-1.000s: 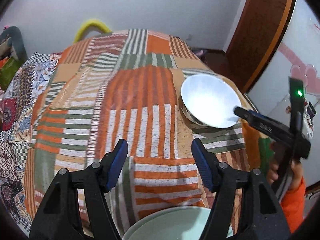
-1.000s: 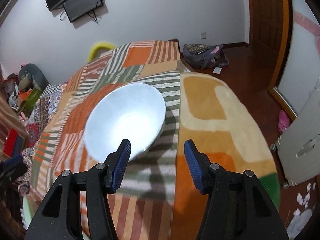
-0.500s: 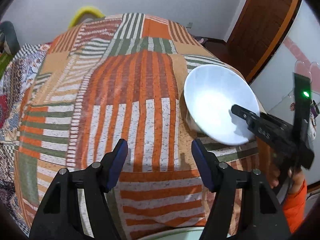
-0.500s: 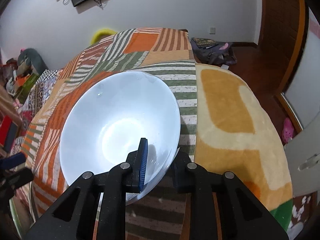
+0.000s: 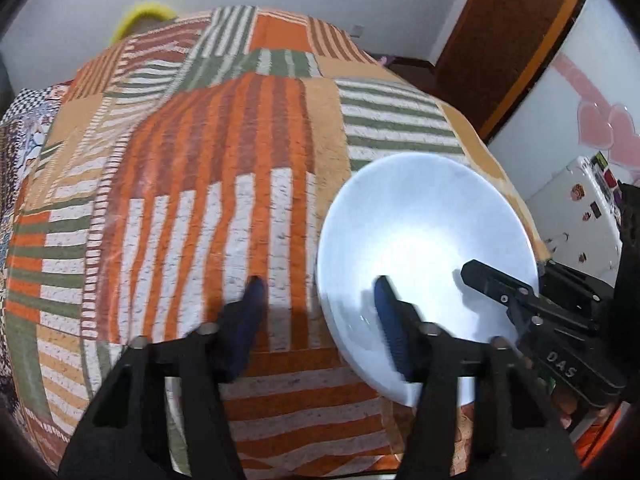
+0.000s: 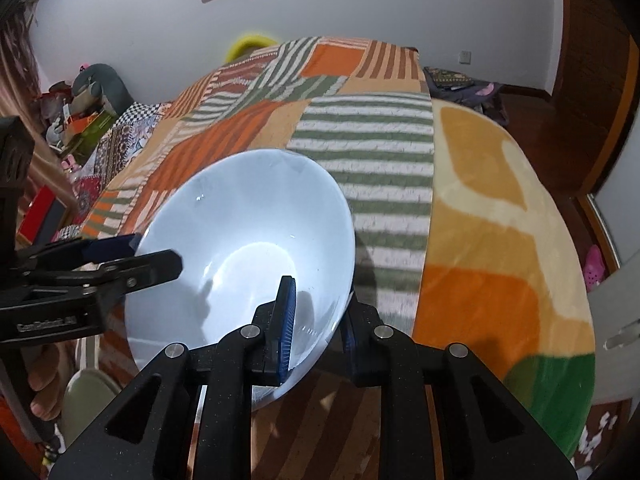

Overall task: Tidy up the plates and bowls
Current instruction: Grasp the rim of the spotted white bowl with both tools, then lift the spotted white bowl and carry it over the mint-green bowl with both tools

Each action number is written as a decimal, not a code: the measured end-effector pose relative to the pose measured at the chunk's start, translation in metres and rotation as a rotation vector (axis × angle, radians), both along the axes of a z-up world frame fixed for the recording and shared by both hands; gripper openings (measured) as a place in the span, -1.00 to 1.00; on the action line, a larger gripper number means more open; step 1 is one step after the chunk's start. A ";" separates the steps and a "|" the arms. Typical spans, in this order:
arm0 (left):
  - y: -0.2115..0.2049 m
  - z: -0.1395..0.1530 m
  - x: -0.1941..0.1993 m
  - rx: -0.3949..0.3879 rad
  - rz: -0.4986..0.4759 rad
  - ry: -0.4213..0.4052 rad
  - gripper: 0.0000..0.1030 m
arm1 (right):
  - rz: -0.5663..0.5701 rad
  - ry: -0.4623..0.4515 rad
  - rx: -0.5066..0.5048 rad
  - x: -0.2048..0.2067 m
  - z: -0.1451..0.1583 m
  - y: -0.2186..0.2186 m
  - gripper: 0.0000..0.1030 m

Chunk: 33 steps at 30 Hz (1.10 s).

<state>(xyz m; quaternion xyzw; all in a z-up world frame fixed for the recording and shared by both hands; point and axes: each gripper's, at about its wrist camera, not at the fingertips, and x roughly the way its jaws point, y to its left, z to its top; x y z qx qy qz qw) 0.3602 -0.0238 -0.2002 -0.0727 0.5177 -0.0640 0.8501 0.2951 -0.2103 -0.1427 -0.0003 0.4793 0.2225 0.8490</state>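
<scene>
Right now a white bowl [image 6: 244, 264] sits tilted above the striped patchwork blanket [image 5: 224, 208] on the bed, its rim pinched at the near right edge by the right tongs [image 6: 316, 320], one finger inside and the other outside the wall. Across from them, the left tongs [image 5: 320, 320] are spread apart, one finger over the bowl's hollow and the other outside its left rim, over the blanket. Low at the left in the right wrist view, a pale green plate [image 6: 86, 400] shows partly beneath the bowl.
</scene>
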 end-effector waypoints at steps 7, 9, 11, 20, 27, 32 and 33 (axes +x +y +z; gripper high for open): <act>-0.011 -0.005 0.001 0.017 -0.040 -0.005 -0.66 | -0.035 0.007 0.017 -0.001 0.001 -0.002 -0.56; -0.016 -0.001 -0.001 0.044 -0.047 -0.021 -0.67 | -0.033 -0.006 0.010 -0.004 0.005 0.001 -0.57; -0.018 0.003 -0.005 0.063 -0.052 -0.034 -0.67 | -0.045 -0.027 -0.019 -0.007 0.010 0.006 -0.57; -0.014 0.038 -0.031 0.055 -0.040 -0.098 -0.67 | -0.046 -0.063 0.006 -0.024 0.032 0.006 -0.59; -0.011 0.078 -0.066 0.079 -0.037 -0.184 -0.67 | -0.036 -0.111 0.047 -0.045 0.061 0.010 -0.59; -0.005 0.100 -0.093 0.067 -0.032 -0.221 -0.67 | -0.030 -0.149 0.062 -0.059 0.079 0.017 -0.59; -0.003 0.104 -0.100 0.066 -0.032 -0.228 -0.67 | -0.029 -0.154 0.067 -0.062 0.082 0.017 -0.59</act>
